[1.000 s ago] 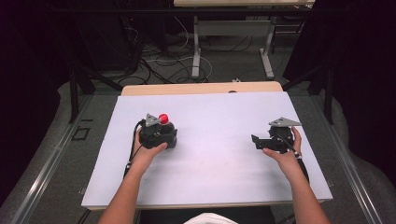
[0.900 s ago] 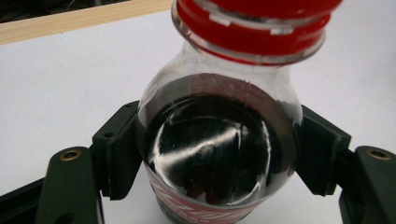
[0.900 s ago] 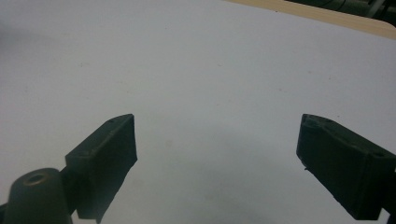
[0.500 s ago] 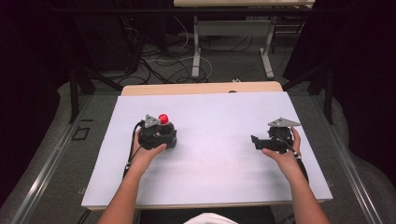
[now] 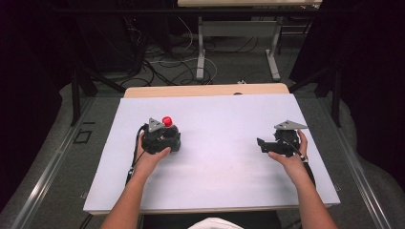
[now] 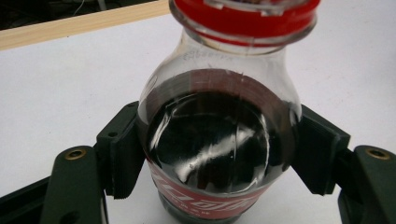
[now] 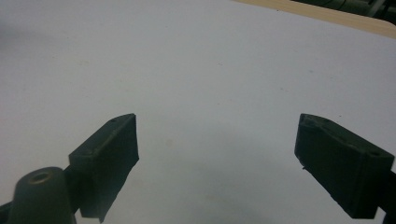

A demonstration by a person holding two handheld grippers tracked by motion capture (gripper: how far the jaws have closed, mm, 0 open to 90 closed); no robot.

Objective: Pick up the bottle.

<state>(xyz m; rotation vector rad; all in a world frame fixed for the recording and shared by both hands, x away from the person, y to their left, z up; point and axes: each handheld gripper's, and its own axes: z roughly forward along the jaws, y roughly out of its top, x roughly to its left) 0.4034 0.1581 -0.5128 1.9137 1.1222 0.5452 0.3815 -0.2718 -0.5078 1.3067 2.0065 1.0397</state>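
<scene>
Bottle point(image 6: 219, 140) sits upright between the left tongs point(image 6: 219, 154), and that is the relation everything hangs on: its long axis runs straight up from the worktop point(image 5: 215, 181), at right angles to the level reach of the jaws, so the squeeze lands square across its round belly. In the left gripper view the ribbed black pads point(image 6: 123, 158) press flat on both sides of the clear body, pinching it just above the red label band. In the high view the bottle's red cap point(image 5: 166, 121) pokes up over the left tongs point(image 5: 168, 141), on the left half of the white sheet and nearer the far edge than the near one. The right tongs point(image 5: 261, 143) rest well apart on the right side, pointing in toward the bottle, jaws spread with nothing between them; the right gripper view shows the right tongs point(image 7: 217, 158) wide over bare white surface. So the left hand point(image 5: 152, 160) owns the bottle, and the right hand point(image 5: 286, 157) would have to cross the open middle to reach the cap. Materials now: smooth, glossy clear plastic, dark cola inside up to the shoulder, a ridged red cap on a narrow neck. I'd judge that slick curved wall can twist in the pads. The worktop is matte, pale and flat, with a wooden strip point(image 5: 205, 90) along the far side.
</scene>
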